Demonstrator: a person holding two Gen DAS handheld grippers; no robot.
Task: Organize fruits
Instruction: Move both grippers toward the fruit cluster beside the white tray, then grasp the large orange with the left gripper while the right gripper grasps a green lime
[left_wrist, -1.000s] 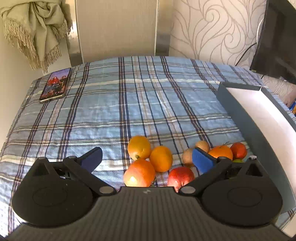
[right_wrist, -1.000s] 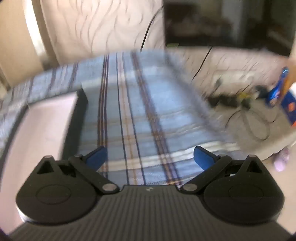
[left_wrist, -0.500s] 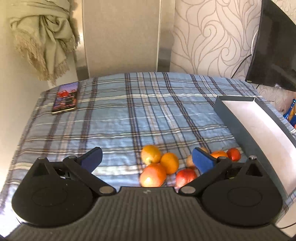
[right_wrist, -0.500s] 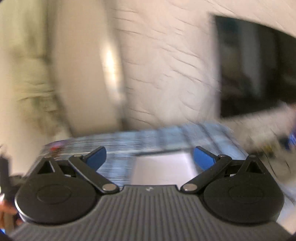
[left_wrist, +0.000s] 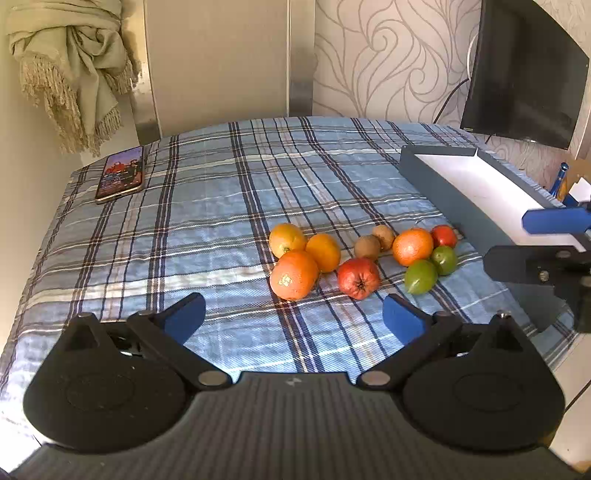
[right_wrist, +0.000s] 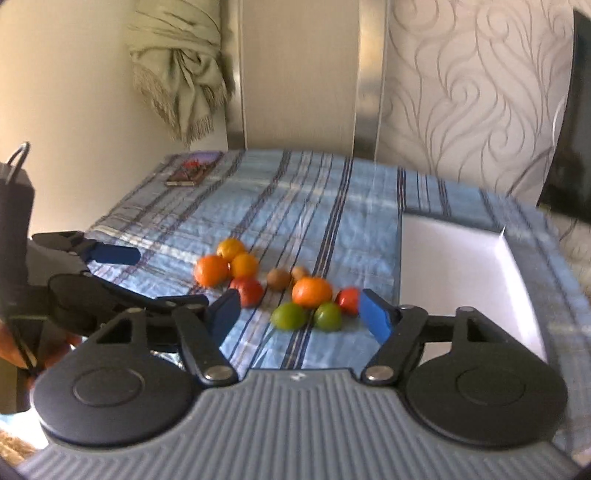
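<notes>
A cluster of fruit lies on the blue plaid cloth. It holds three oranges (left_wrist: 294, 275), a red fruit (left_wrist: 358, 277), two brown kiwis (left_wrist: 367, 246), another orange (left_wrist: 412, 246), a small red fruit (left_wrist: 444, 236) and two green ones (left_wrist: 421, 276). My left gripper (left_wrist: 293, 315) hangs open just short of the oranges, with nothing between its fingers. My right gripper (right_wrist: 299, 315) faces the green fruits (right_wrist: 290, 315) from the right. Its jaws are closing, the pads touch no fruit. One of its blue fingers (left_wrist: 554, 220) shows at the right edge of the left wrist view.
A grey box (left_wrist: 436, 188) with a bare white inside (right_wrist: 454, 266) stands right of the fruit. A phone (left_wrist: 120, 173) lies at the far left corner. A fringed shawl (left_wrist: 74, 62) hangs on the wall, a dark screen (left_wrist: 524, 74) at the right.
The left gripper drew back, so the whole fruit cluster now shows ahead of it. The right gripper swung round from the floor and wall to face the fruit, and its jaws stand narrower.
</notes>
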